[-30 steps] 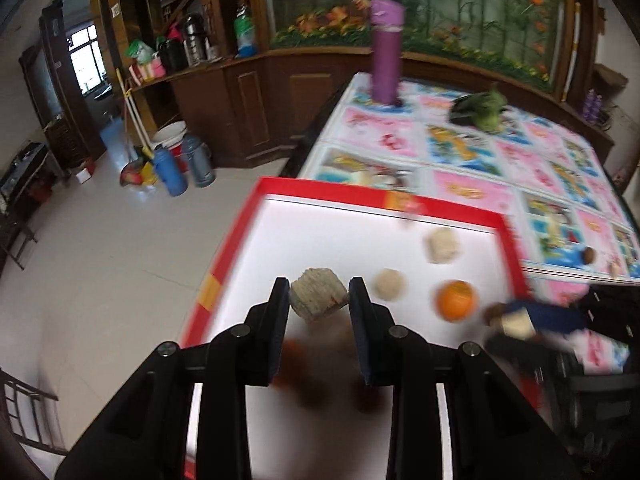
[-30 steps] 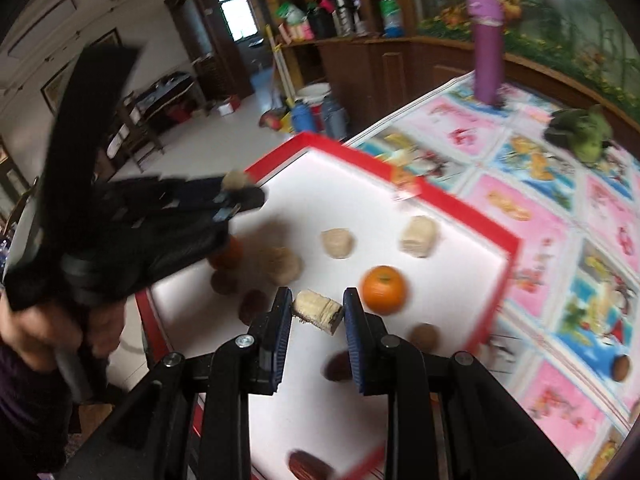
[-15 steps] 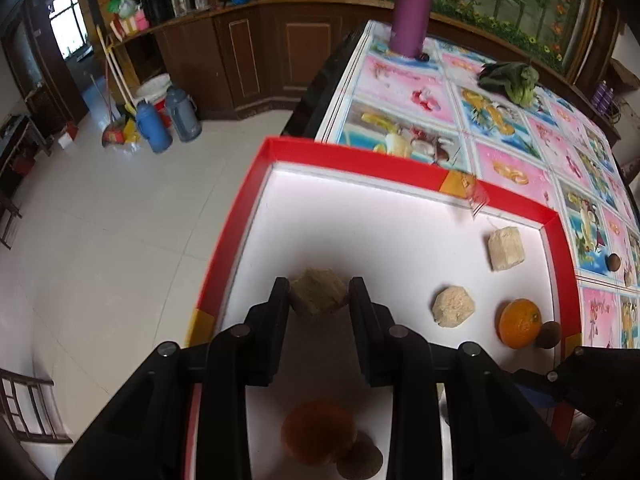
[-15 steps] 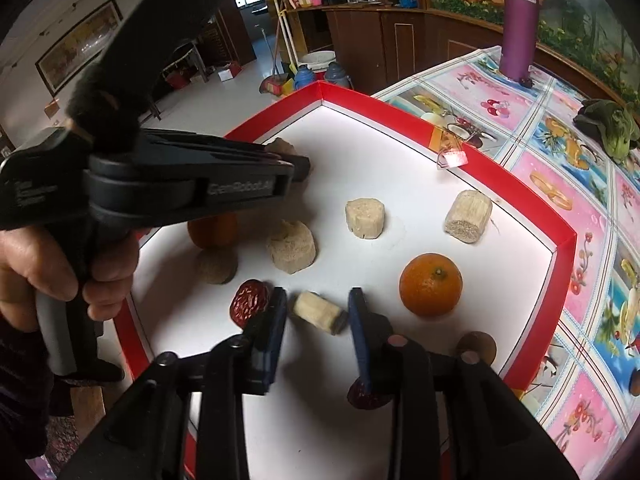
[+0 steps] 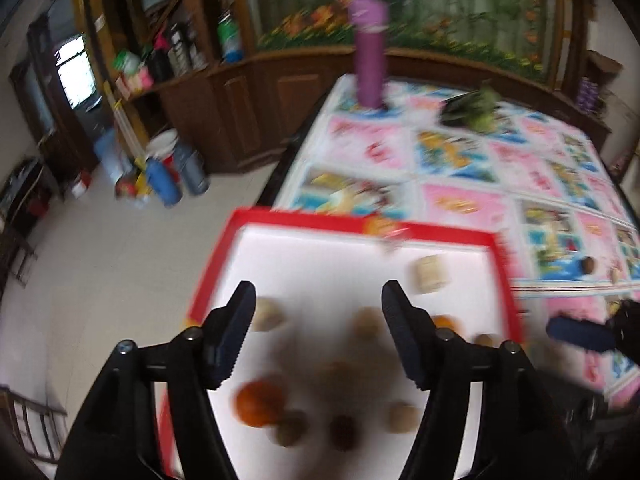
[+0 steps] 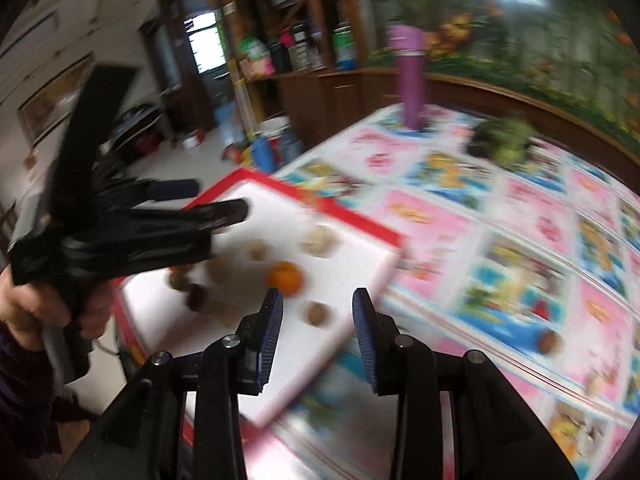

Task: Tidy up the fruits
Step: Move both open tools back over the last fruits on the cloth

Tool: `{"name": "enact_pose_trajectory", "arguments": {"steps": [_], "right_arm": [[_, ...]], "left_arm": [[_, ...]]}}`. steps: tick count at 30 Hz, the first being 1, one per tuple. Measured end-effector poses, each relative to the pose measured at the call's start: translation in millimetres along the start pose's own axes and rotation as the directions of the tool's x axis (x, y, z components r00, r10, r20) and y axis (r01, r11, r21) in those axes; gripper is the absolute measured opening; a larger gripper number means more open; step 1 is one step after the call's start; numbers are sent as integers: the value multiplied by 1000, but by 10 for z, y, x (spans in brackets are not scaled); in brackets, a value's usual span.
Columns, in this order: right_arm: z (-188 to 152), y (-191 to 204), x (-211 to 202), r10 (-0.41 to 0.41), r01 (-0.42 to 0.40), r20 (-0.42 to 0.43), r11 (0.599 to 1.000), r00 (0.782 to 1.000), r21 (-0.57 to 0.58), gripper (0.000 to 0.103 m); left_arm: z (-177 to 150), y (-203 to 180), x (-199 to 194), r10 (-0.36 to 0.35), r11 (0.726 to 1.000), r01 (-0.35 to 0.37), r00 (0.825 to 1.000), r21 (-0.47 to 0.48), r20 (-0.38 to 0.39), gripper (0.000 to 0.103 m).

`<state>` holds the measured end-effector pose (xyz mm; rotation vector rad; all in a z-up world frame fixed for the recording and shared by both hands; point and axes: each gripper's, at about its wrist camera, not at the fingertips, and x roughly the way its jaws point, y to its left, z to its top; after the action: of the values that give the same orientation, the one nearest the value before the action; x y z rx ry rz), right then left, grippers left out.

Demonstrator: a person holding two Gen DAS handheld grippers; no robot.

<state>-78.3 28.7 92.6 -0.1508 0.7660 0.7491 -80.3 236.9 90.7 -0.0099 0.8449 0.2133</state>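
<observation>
A red-rimmed white tray holds several fruits and pale chunks. In the left wrist view an orange, a dark date, and pale chunks lie in it. My left gripper is open and empty above the tray. My right gripper is open and empty over the tray's near corner, with a brown nut and an orange below. The left gripper shows at left in the right wrist view. Both views are blurred.
A purple bottle and a green vegetable stand at the table's far end. A loose nut lies on the patterned cloth right of the tray. Jugs and a bucket sit on the floor at left.
Both grippers have opened and let go of their pale chunks, which now lie in the tray. Both have lifted back from the tray; the views swing and blur.
</observation>
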Motion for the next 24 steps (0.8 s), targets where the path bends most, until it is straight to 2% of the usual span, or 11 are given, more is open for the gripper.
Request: {"name": "enact_pose_trajectory", "arguments": {"steps": [6, 9, 12, 19, 24], "right_arm": [[-309, -811, -427, -146, 144, 4, 981, 989, 129, 37], [-526, -1203, -628, -208, 206, -12, 959, 978, 196, 37], [-670, -1433, -754, -265, 265, -30, 941, 964, 211, 38], [-814, -1873, -744, -286, 297, -81, 921, 955, 251, 38], [-793, -1983, -557, -276, 295, -112, 928, 955, 227, 38]], "left_arm": [[-4, -808, -170, -143, 983, 142, 990, 116, 2, 71], [-30, -1179, -157, -183, 970, 184, 983, 160, -22, 71], [-70, -1522, -158, -217, 955, 222, 975, 195, -45, 71], [-68, -2235, -55, -249, 929, 264, 964, 258, -88, 73], [-37, -2541, 78, -259, 917, 285, 958, 279, -126, 73]]}}
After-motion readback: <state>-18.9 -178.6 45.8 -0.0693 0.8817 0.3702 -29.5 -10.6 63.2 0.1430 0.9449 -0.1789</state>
